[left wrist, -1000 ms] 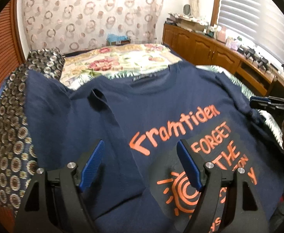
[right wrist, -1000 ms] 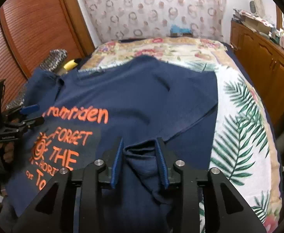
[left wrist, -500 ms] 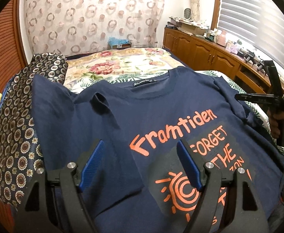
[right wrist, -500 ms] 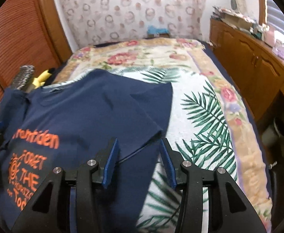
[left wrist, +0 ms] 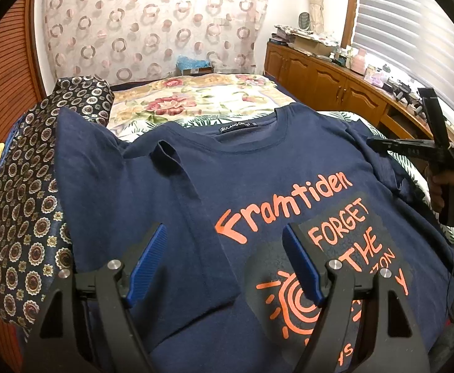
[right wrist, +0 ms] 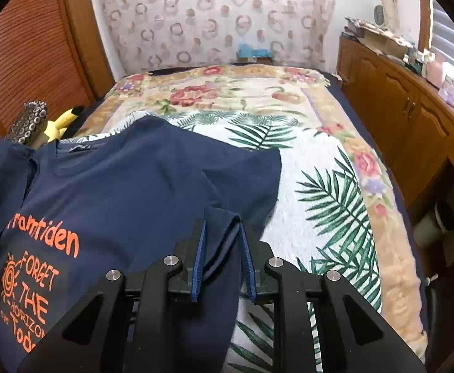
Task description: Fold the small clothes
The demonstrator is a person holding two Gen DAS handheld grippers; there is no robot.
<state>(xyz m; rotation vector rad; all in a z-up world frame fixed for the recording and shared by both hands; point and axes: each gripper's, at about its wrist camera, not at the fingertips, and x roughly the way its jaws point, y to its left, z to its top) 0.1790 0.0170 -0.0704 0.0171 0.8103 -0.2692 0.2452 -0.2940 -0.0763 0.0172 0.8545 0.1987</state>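
Left wrist view, far left: patterned cloth heaped beside the bed. Centre: navy T-shirt spread print-up on the bedspread, one sleeve already turned inward at left. Lower centre: left gripper released, jaws wide, hovering above the shirt, nothing between the pads. Right edge: right gripper seen side-on at the shirt's far sleeve.

Right wrist view, upper left: yellow plush toy behind the collar. Centre-left: T-shirt over the palm-leaf bedspread. Lower centre: right gripper just closed, now clenched on a bunched fold of the right sleeve.

Step in hand, as judged: side fold of the right sleeve. Next move calls for lift and carry of the sleeve inward over the print, left gripper available for pinning the body flat.
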